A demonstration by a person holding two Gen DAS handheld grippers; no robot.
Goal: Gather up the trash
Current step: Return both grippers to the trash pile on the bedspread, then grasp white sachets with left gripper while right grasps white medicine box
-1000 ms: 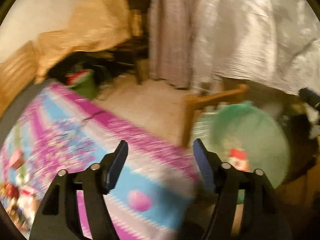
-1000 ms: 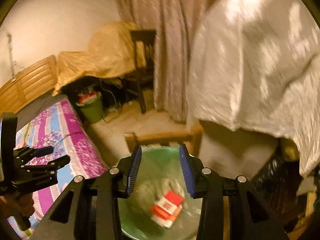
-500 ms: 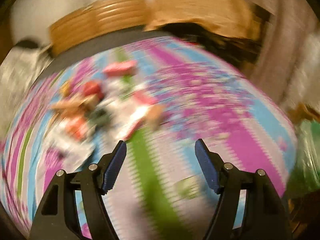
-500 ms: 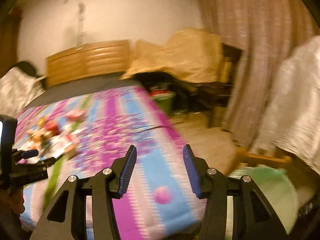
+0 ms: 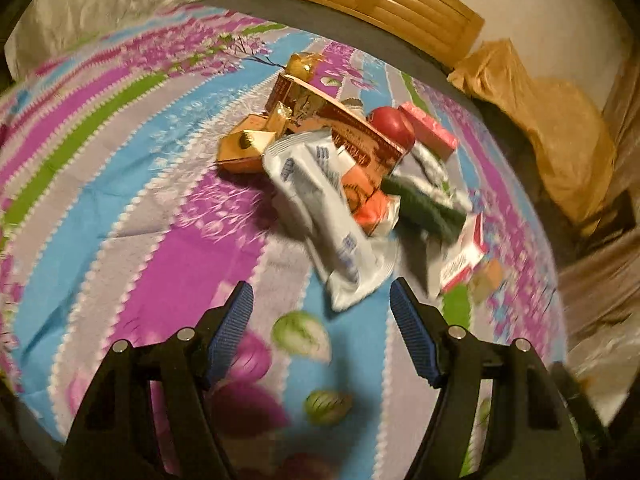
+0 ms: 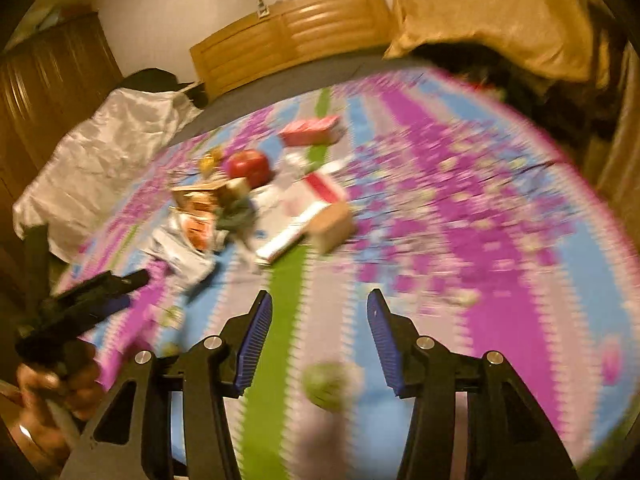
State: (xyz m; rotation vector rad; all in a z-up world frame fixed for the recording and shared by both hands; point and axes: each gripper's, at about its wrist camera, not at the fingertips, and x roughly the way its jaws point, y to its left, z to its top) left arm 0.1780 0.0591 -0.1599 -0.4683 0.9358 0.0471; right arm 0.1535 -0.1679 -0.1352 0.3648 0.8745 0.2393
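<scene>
Trash pile (image 5: 340, 152) on the bedspread (image 5: 140, 220) just beyond the released, empty left hand-held gripper (image 5: 322, 306).

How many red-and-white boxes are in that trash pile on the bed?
2 visible: a pink-red box at the pile's far side beside the red ball, and a red-and-white box at its near right edge. Others may be buried.

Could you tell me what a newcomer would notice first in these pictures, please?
First, the trash pile mid-bed: a red ball, a white pouch and cartons heaped together. Under it, the loud striped bedsheet fills both views. The left tool stands open and empty near the pouch.
</scene>
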